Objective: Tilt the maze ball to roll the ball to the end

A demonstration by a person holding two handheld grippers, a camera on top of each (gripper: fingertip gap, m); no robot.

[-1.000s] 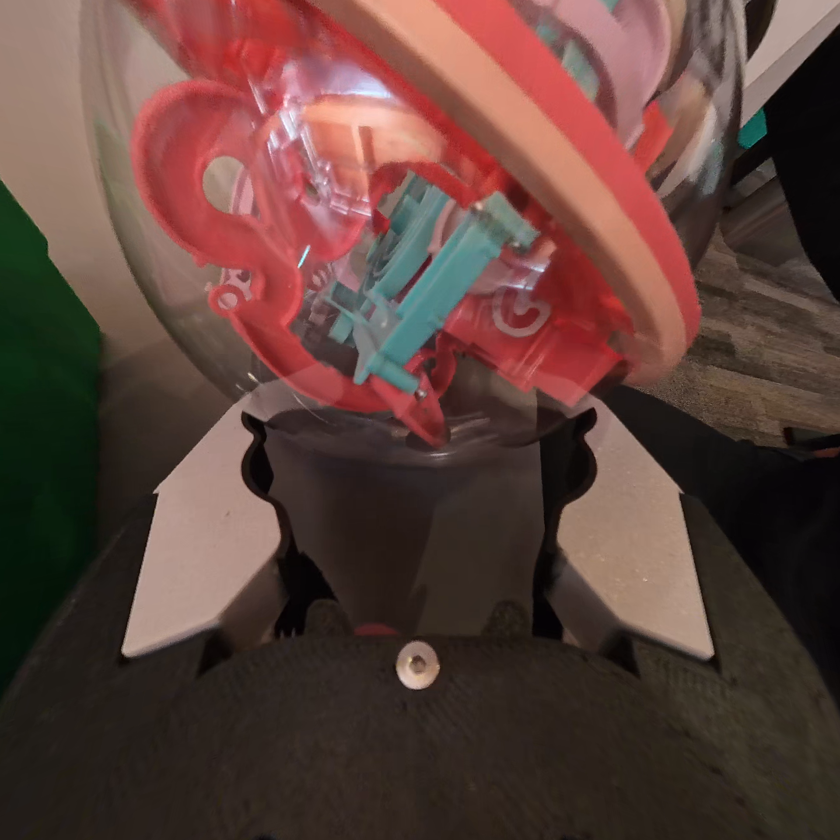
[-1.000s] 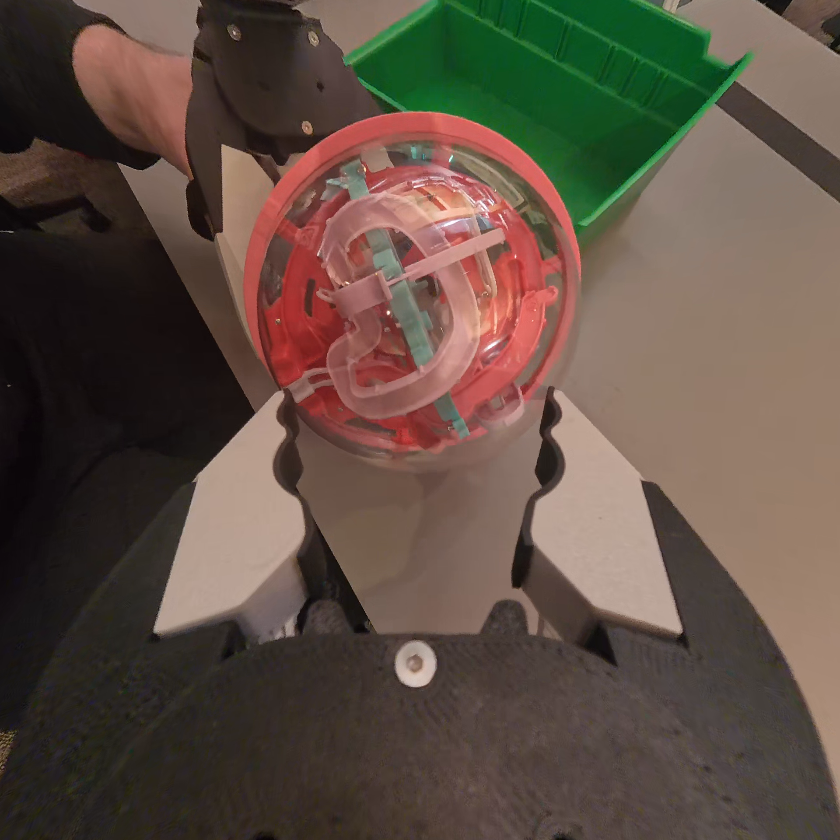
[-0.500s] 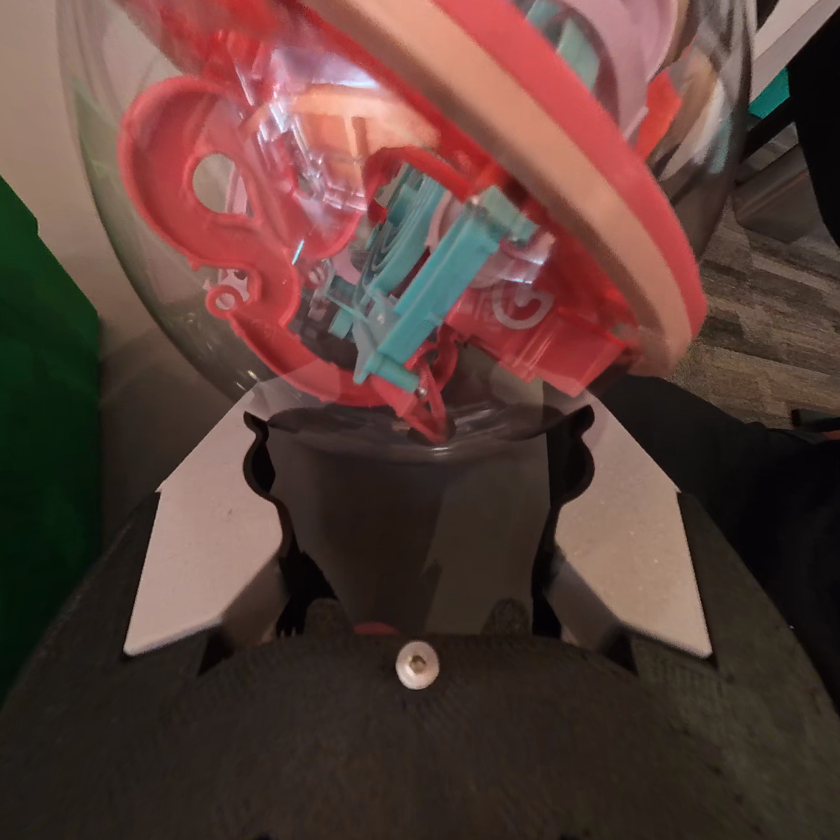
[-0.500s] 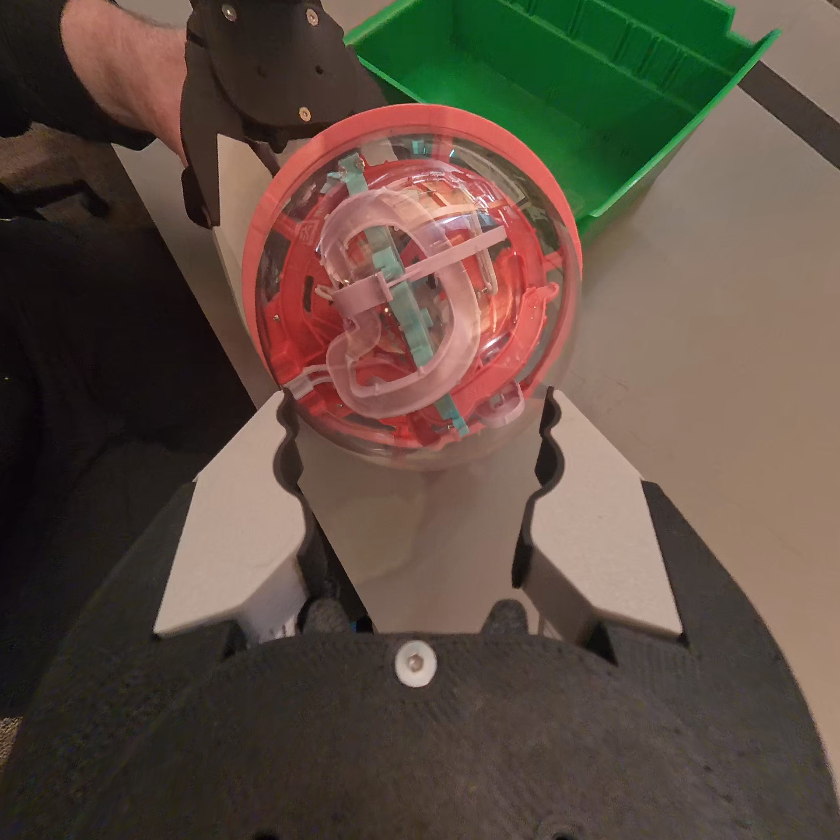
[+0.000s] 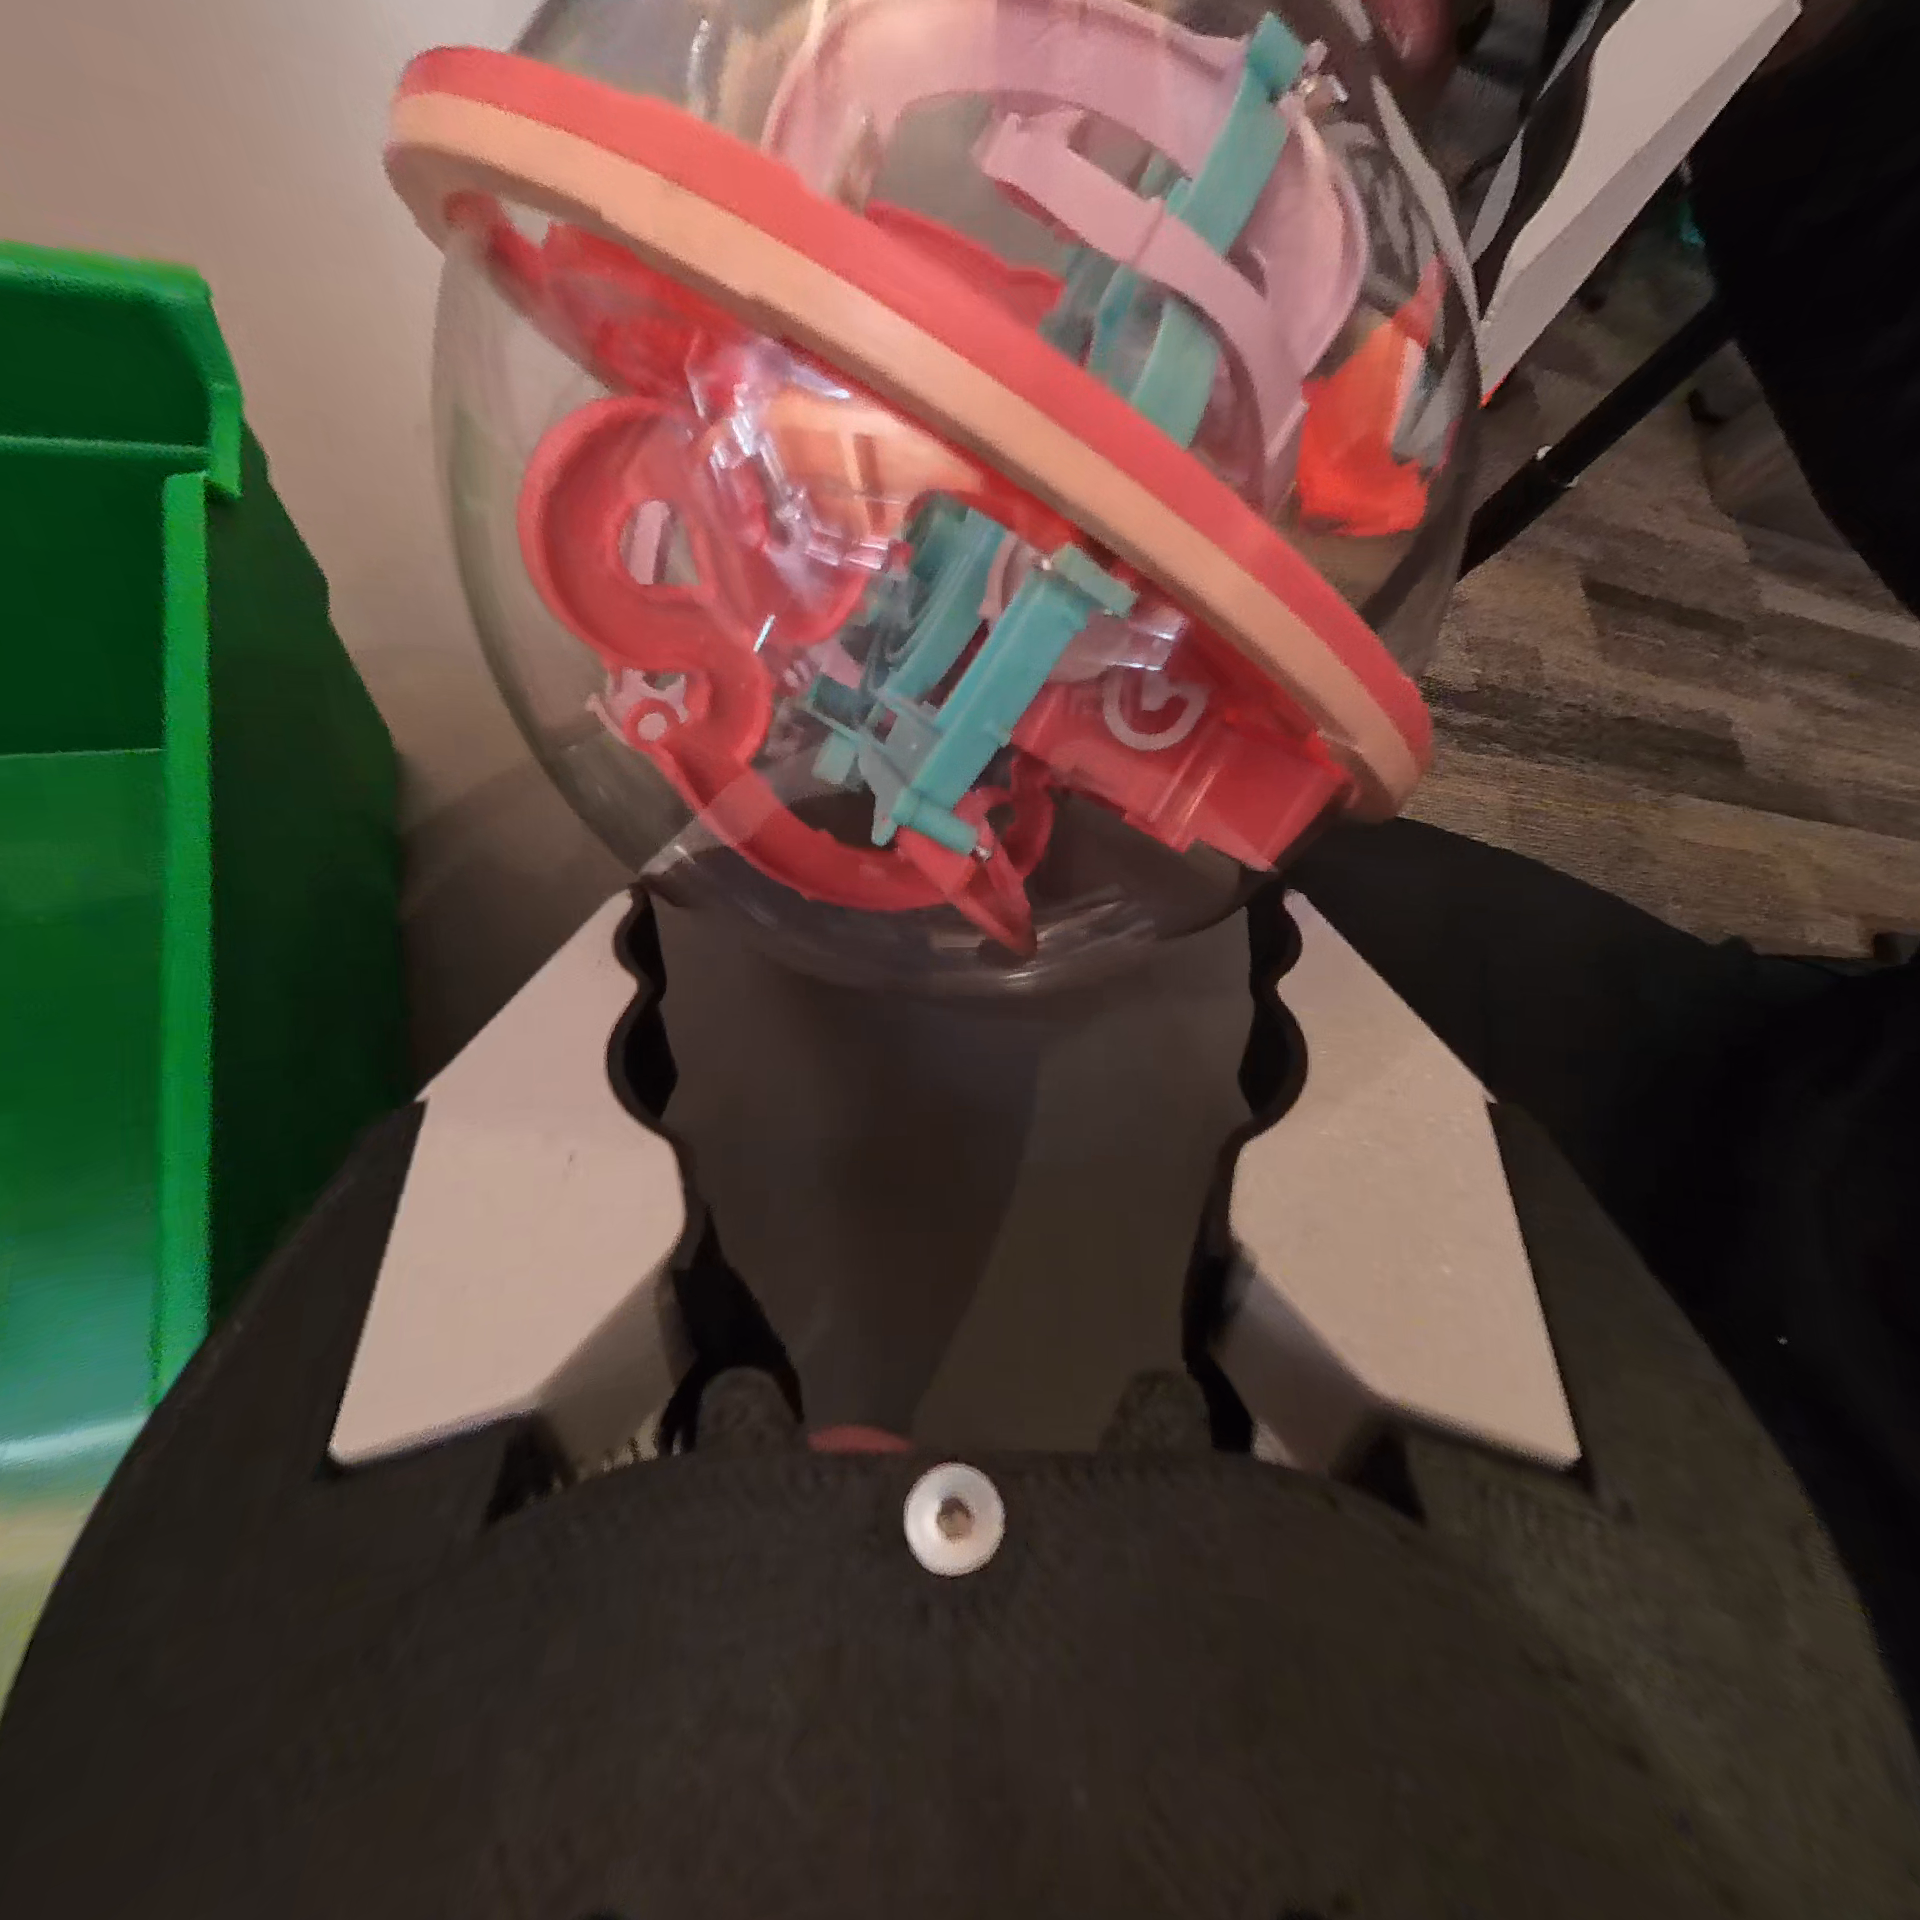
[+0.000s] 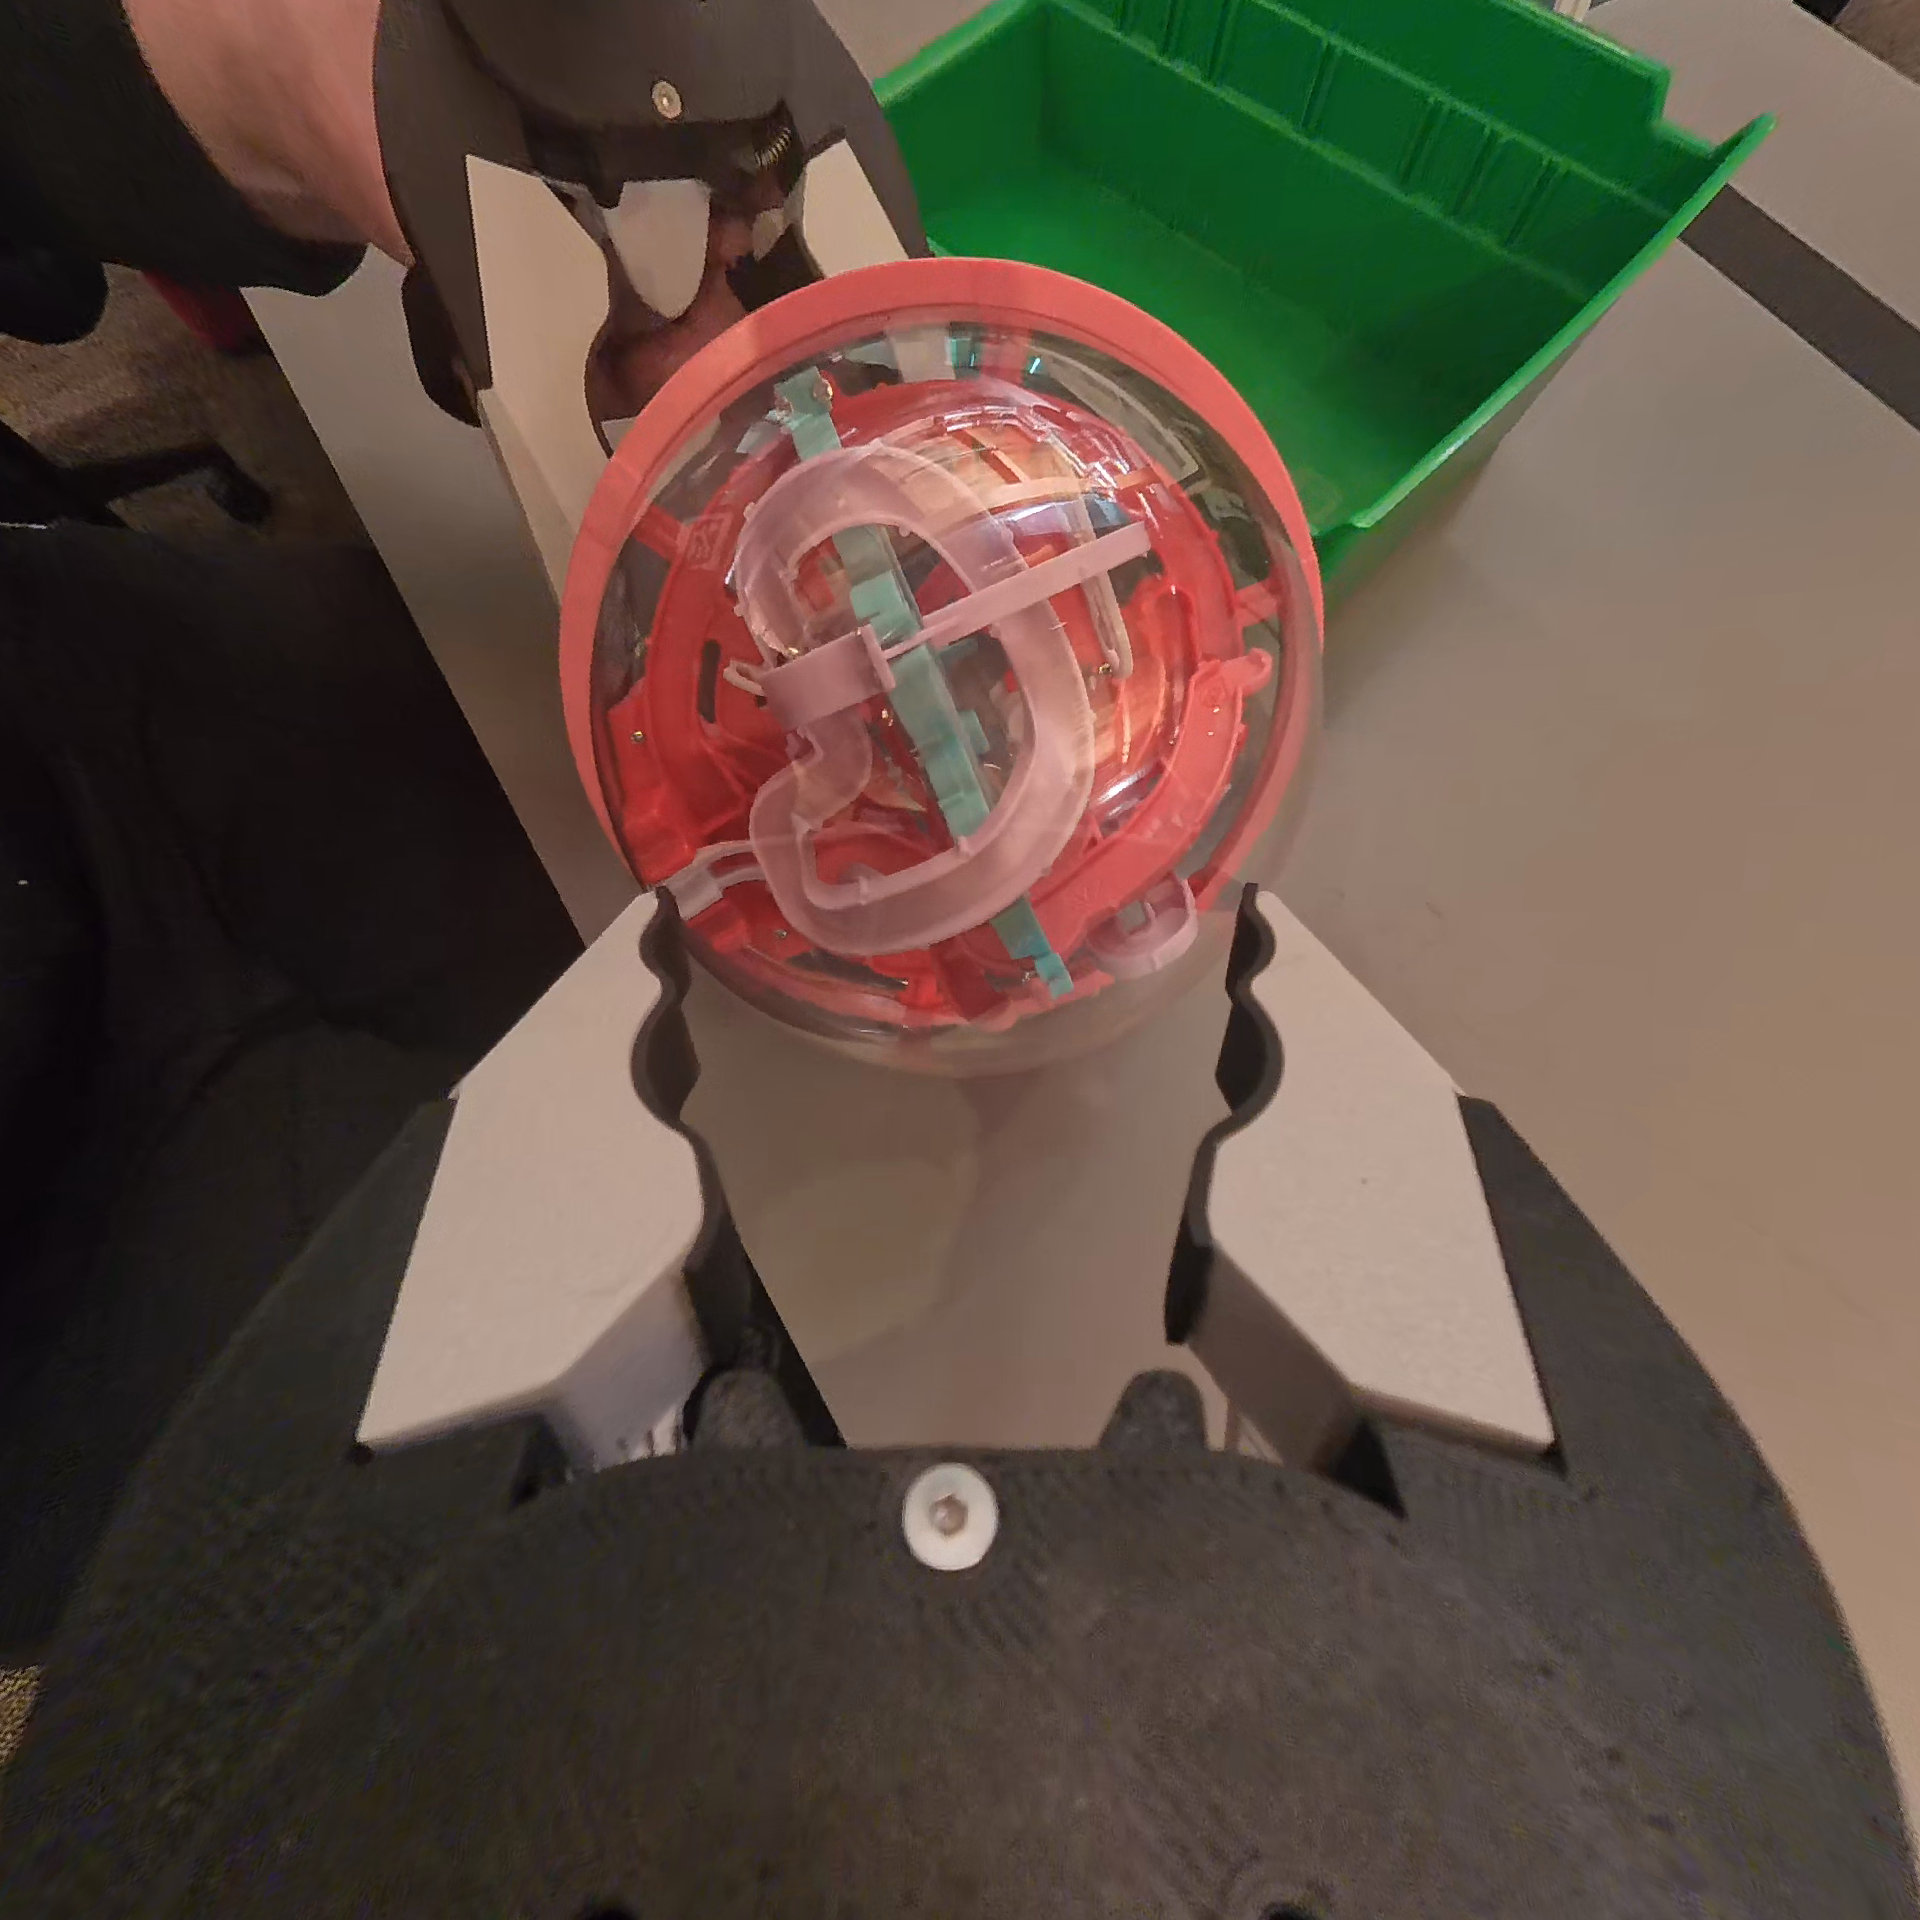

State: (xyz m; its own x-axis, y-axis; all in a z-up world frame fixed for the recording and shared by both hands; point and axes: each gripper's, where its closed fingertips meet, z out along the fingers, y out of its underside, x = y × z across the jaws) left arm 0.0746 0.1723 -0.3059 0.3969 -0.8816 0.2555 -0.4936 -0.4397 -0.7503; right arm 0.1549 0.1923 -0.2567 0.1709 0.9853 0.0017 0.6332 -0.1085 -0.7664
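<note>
The maze ball (image 5: 935,520) is a clear sphere with a red equator ring and red, teal and pale pink tracks inside. In the left wrist view it sits tilted at the tips of my left gripper (image 5: 956,914), whose jaws stand wide apart around its lower curve. In the right wrist view the maze ball (image 6: 935,675) lies the same way between the wide-apart tips of my right gripper (image 6: 951,904), just above the table (image 6: 1558,831). The left gripper's black body (image 6: 623,104) shows behind the sphere. I cannot make out the small ball inside.
A green plastic bin (image 6: 1558,343) stands on the table behind and to the right of the sphere, and shows at the left in the left wrist view (image 5: 104,727). A person's bare wrist (image 6: 260,125) and dark clothing (image 6: 208,831) are at the table's left edge.
The sphere now looks smaller and farther off in the left wrist view, and the green bin has come into sight. In the right wrist view the left gripper has lifted and tilted back.
</note>
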